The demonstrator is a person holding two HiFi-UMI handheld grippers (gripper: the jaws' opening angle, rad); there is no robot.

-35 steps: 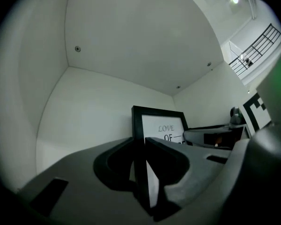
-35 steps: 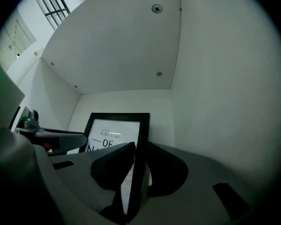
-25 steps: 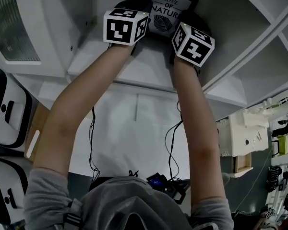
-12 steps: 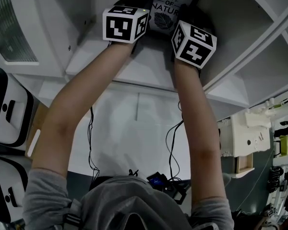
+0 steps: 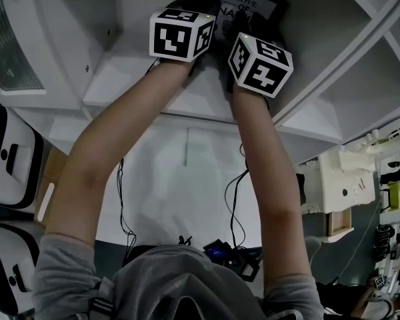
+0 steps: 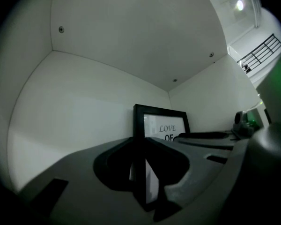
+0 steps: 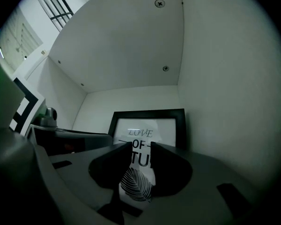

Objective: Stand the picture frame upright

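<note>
White shelf (image 5: 130, 79) holds the upright picture frame (image 7: 147, 123); left gripper (image 6: 141, 149) jaws seemingly pinch the frame's left edge, right gripper (image 7: 140, 150) jaws stand parted before its face.

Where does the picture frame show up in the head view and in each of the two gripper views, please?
Head view: picture frame at top centre, lower part hidden.
Left gripper view: picture frame at lower centre, its near edge running down between the jaws.
Right gripper view: picture frame at lower centre, facing the camera beyond the parted jaws.
Shared landmark: the word LOVE on the print, visible in all three.
</note>
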